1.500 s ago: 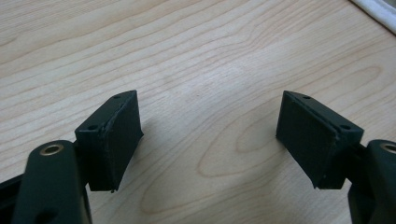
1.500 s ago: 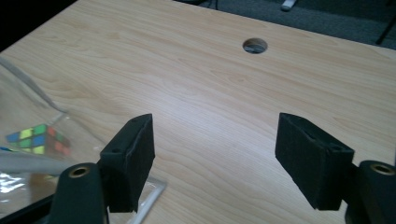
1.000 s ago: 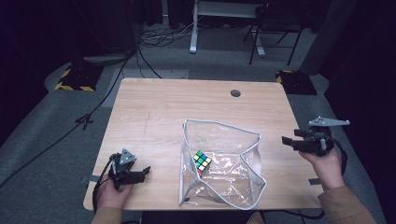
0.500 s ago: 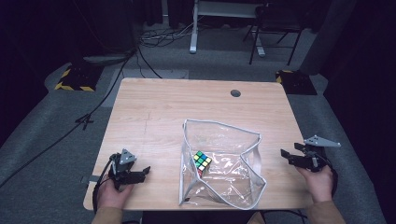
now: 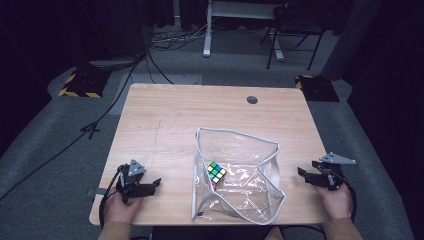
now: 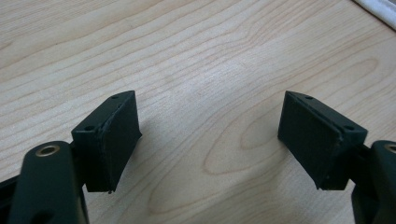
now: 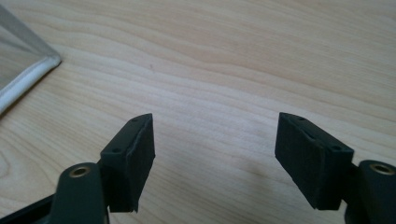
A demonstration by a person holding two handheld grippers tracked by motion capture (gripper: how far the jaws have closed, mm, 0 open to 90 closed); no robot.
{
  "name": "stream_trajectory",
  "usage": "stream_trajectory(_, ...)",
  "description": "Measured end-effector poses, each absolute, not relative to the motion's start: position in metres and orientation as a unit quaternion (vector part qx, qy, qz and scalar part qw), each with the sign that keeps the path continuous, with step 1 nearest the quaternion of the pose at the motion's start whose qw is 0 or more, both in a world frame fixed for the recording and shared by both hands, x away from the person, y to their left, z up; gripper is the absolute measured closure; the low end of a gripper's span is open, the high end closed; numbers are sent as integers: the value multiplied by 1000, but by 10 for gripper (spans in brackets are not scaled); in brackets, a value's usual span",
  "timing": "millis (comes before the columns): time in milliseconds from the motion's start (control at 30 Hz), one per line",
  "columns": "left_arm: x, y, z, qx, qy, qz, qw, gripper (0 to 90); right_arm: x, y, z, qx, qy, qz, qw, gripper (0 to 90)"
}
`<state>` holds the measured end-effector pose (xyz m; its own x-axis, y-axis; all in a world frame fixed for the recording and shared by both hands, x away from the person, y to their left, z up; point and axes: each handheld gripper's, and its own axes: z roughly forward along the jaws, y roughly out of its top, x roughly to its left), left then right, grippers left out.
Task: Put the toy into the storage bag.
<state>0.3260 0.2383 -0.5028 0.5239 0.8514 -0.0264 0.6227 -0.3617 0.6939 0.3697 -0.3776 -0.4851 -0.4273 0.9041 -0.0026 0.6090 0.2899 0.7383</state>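
A clear plastic bag (image 5: 240, 180) with a grey-white rim lies open on the wooden table (image 5: 200, 115), toward its near edge. Inside it sits a colourful puzzle cube (image 5: 216, 173). My left gripper (image 5: 154, 184) rests on the table's near left corner, jaws wide apart with bare wood between them (image 6: 210, 135). My right gripper (image 5: 303, 173) sits low at the near right edge, pointing toward the bag, open and empty (image 7: 215, 144). A strip of the bag's rim (image 7: 25, 84) shows at the left of the right gripper view.
A round cable hole (image 5: 252, 99) lies near the table's far edge. Beyond the table are cables on the floor (image 5: 165, 42), a white desk leg (image 5: 206, 30) and a chair (image 5: 295, 30). Yellow-black striped blocks (image 5: 80, 85) stand at the far corners.
My right hand has come down from above the table's right edge to just over the wood, beside the bag. The left gripper, the bag and the cube have stayed put.
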Motion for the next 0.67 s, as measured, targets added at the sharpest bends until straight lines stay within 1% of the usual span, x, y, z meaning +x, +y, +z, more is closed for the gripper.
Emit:
stream_trajectory(133, 326, 239, -502, 808, 457, 171, 330, 211, 370, -374, -491, 486, 778, 334, 217, 298)
stream_trajectory(167, 326, 239, -502, 808, 457, 171, 330, 211, 370, -372, -493, 482, 782, 327, 221, 291)
stream_trajectory(200, 326, 239, -502, 808, 456, 171, 330, 211, 371, -371, -495, 475, 790, 313, 229, 261)
stream_trajectory(233, 326, 239, -502, 808, 457, 171, 330, 210, 372, -370, -497, 474, 787, 321, 231, 253)
stream_trajectory(300, 326, 239, -502, 808, 457, 171, 330, 210, 372, -371, -499, 474, 785, 330, 224, 253)
stream_trajectory(333, 326, 238, -502, 808, 458, 170, 331, 210, 373, -373, -502, 466, 784, 348, 216, 222)
stream_trajectory(433, 326, 238, -503, 806, 460, 172, 332, 210, 378, -375, -503, 454, 793, 351, 206, 145)
stream_trajectory(667, 328, 239, -503, 796, 475, 176, 331, 201, 378, -376, -503, 445, 799, 351, 201, 136)
